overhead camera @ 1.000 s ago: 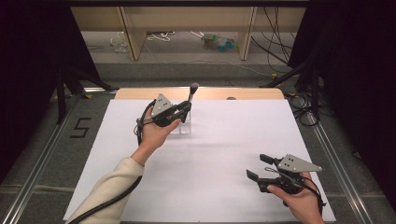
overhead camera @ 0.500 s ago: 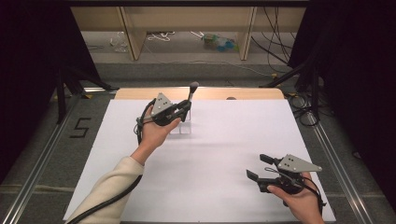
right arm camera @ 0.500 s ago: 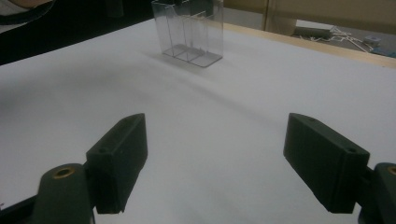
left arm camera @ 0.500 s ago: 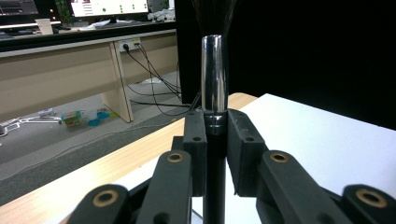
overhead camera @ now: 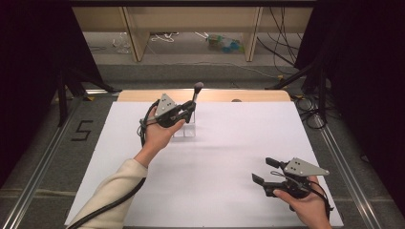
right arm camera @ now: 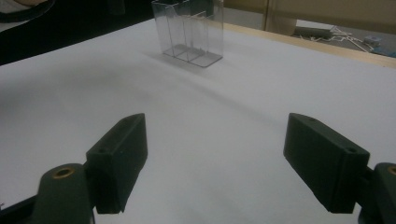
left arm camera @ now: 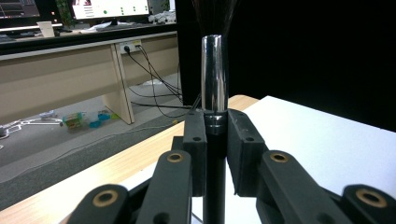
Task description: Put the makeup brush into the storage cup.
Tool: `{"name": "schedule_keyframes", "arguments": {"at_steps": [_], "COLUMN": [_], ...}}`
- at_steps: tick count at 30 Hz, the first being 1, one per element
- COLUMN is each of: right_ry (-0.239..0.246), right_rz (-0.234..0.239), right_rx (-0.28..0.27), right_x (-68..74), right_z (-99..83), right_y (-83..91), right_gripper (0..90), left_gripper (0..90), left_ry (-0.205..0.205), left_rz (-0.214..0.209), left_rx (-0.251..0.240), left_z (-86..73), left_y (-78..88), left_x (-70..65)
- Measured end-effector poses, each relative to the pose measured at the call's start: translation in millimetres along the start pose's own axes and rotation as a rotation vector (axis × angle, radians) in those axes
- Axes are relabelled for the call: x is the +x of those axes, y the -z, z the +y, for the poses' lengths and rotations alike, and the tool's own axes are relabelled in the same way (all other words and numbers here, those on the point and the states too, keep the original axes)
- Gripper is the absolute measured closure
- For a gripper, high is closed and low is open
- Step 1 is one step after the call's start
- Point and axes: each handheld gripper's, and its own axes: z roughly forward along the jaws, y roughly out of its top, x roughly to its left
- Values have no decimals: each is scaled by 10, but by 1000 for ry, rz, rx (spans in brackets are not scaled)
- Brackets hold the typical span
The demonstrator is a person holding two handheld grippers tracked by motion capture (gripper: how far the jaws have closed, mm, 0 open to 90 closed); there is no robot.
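1. The left tool (overhead camera: 190, 110) is clamped on a makeup brush (left arm camera: 214, 70); its two black jaws press the brush's handle from both sides, just under the shiny metal ferrule.
2. The brush stands upright in that grip. In the left gripper view its dark bristles rise out of the top edge, and its black handle runs down between the jaw links. In the high view the brush (overhead camera: 196, 90) sticks up above the tool, head uppermost.
3. Just below the left tool a clear plastic organiser (overhead camera: 185, 130) stands on the surface, partly covered by the hand; whether the brush's lower end reaches into it I cannot tell.
4. The left hand (overhead camera: 160, 131) holds that tool from the near side, with a cream sleeve behind the wrist and a black cable trailing along the forearm.
5. The right tool (right arm camera: 215, 163) stands wide, with nothing between its jaws. It hangs low over the bare white surface (overhead camera: 229, 157).
6. Ahead of the right tool, well apart from it, the clear organiser (right arm camera: 191, 32) shows its narrow upright compartments.
7. The right hand (overhead camera: 305, 205) holds its tool at the near right corner of the surface, far from the left tool.
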Motion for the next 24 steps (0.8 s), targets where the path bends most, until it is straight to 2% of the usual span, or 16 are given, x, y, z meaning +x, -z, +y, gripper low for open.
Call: {"name": "schedule_keyframes", "arguments": {"at_steps": [19, 21, 24], "right_ry": [-2, 11, -8], "right_rz": [1, -13, 4], "right_rx": [0, 14, 6], "right_x": [-2, -10, -1], "right_z": [-1, 6, 1], "right_y": [-2, 14, 4], "right_gripper": [227, 227, 227], "left_gripper": [788, 788, 788], "left_ry": [-2, -5, -7], "left_rz": [4, 5, 5], "left_rx": [0, 2, 0], "left_z": [8, 10, 12], "left_y": [-31, -35, -44], "left_x": [12, 15, 14]}}
